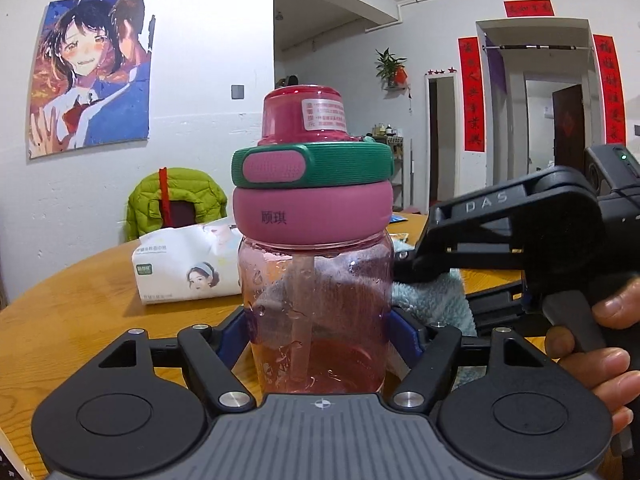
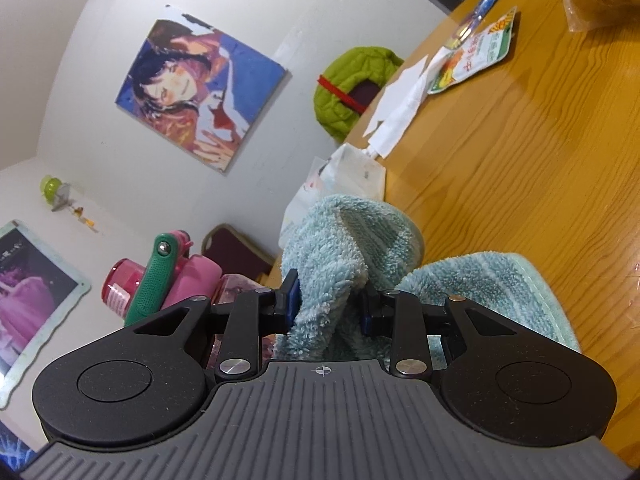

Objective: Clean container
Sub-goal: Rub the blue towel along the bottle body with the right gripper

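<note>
bottle (image 1: 314, 280), upright on the worktop (image 1: 80, 300), sits clamped between the left tool (image 1: 320, 332) pads, right tool (image 2: 328, 308) clamped on the towel (image 2: 340, 248) just beside it; wet plastic may slip and tip.

White wall (image 1: 200, 60), wooden table (image 2: 520, 160)

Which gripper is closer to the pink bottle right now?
Left. The left gripper has its fingers clamped on either side of the pink bottle. The right gripper sits beside the bottle, pinching the blue towel.
</note>
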Demonstrator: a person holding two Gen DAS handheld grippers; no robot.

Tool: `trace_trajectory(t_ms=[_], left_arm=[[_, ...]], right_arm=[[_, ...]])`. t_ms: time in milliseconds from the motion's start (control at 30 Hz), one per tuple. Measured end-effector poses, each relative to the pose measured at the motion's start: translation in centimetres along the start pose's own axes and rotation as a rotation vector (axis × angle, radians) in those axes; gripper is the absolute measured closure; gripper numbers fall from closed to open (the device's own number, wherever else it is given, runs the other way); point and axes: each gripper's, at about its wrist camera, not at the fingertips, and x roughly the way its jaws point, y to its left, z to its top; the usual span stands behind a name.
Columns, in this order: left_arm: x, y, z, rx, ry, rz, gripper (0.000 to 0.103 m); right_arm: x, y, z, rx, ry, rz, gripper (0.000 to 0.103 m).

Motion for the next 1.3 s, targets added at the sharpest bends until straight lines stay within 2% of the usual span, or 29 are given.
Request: trace_trajectory(t_ms=[133,167,267,333,400,467,600,667,767,833,933,967,1033,1067,1100,1200,1267,1300], left_arm=[[-0.1,0.0,0.0,0.002,0.000,-0.011,0.032],[-0.1,0.0,0.0,0.002,0.001,-0.014,0.032],[-0.1,0.0,0.0,0.004,0.000,-0.017,0.032],[-0.1,-0.1,-0.1,0.007,-0.002,-0.016,0.032],[-0.2,0.0,-0.1,0.003,-0.004,-0.016,0.032],[-0.2,0.0,-0.1,0.002,-0.005,-0.018,0.032],[-0.2,-0.1,-0.1,0.002,-0.005,-0.017,0.032],[-0.2,-0.1,-0.1,0.002,-0.005,-0.017,0.032],[0.2,0.0,-0.3,0.005,-0.008,-0.016,0.032],[0.1,0.0,-0.3,0.005,-0.007,-0.017,0.032],[0.1,-0.1,-0.3,0.007,-0.007,-0.016,0.032],[0.1,-0.1,-0.3,0.007,-0.007,-0.016,0.032],[0.0,-0.1,-0.3,0.002,-0.008,-0.015,0.032],[0.0,0.0,-0.3,0.002,-0.007,-0.020,0.032],[0.0,-0.1,-0.3,0.004,-0.007,-0.018,0.032],[-0.1,-0.1,-0.3,0.003,-0.006,-0.018,0.032],[-0.4,0.0,-0.1,0.002,-0.003,-0.018,0.032],[-0.4,0.0,-0.1,0.001,-0.003,-0.016,0.032]], right_arm=[[-0.6,0.1,0.2,0.002,-0.025,-0.005,0.071],[-1.2,0.0,0.4,0.019,-0.060,0.040,0.071],[-2.9,-1.4,1.1,0.148,-0.132,0.296,0.071],[-2.9,-2.4,1.2,0.244,-0.117,0.444,0.071],[-1.8,-2.6,0.9,0.282,-0.054,0.460,0.071],[-0.7,-2.4,0.3,0.275,-0.016,0.377,0.070],[1.2,-2.6,-0.1,0.215,0.102,0.071,0.069],[2.1,-2.7,-0.3,0.187,0.138,-0.032,0.069],[1.7,-1.9,-0.3,0.126,0.111,-0.042,0.069],[0.4,-1.3,0.1,0.120,0.029,0.075,0.069],[-1.7,-1.4,0.9,0.166,-0.084,0.321,0.070],[-2.1,-1.5,1.1,0.183,-0.097,0.381,0.070],[-1.5,-1.7,1.0,0.212,-0.055,0.413,0.070],[-1.1,-2.0,0.9,0.232,-0.034,0.398,0.070],[-0.4,-2.0,0.7,0.239,-0.006,0.347,0.070],[1.3,-2.4,0.3,0.201,0.086,0.106,0.070],[2.2,-2.7,0.0,0.186,0.132,0.002,0.070],[2.3,-2.8,-0.1,0.174,0.139,-0.022,0.070]])
